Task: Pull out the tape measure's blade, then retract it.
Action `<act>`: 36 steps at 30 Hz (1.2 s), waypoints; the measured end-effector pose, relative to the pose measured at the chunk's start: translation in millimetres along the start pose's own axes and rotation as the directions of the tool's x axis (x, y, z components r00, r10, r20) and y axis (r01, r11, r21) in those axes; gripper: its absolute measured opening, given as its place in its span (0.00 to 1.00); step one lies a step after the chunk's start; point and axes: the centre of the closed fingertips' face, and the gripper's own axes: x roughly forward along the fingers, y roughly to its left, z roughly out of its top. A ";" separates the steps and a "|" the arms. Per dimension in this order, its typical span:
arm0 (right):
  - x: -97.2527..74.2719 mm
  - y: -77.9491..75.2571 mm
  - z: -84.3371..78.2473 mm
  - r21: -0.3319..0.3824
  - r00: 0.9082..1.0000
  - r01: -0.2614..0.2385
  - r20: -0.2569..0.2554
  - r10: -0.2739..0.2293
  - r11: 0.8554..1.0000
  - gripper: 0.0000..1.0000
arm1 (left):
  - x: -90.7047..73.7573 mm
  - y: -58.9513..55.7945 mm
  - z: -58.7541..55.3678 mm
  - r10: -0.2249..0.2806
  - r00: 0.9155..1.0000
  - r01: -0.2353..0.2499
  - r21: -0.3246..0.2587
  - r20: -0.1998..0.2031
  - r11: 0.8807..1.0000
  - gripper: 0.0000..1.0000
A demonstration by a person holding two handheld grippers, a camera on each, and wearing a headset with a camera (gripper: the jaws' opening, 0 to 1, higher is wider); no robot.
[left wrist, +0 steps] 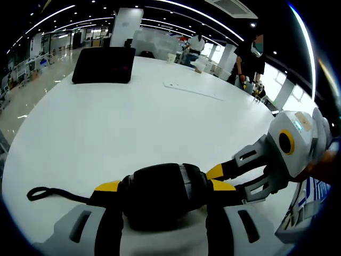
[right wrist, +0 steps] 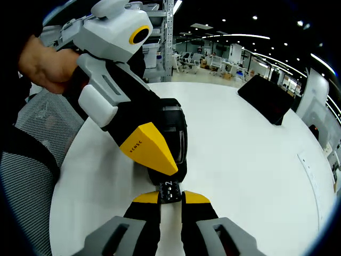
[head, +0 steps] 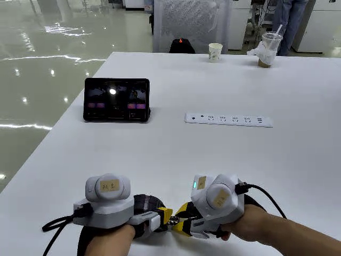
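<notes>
Item, pull-out step, barely begun: I am clamping the tape (left wrist: 160,198) between the jaws of my left gripper (left wrist: 165,185) and pinching its blade (right wrist: 168,190) tip in my right gripper (right wrist: 170,198), closed tight just beside the tape; next, I judge, drawing both steadily apart.

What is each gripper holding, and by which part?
The left gripper clamps the tape measure by its black case, between its jaws. The right gripper pinches the blade at its tip.

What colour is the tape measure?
The tape measure is black, clearest in the left gripper view.
</notes>
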 end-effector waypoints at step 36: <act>-1.9 -2.3 3.0 -0.034 0.999 0.045 -0.020 -0.046 0.998 0.17 | 0.3 -1.7 -0.3 -0.011 0.999 0.012 0.038 -0.040 0.999 0.60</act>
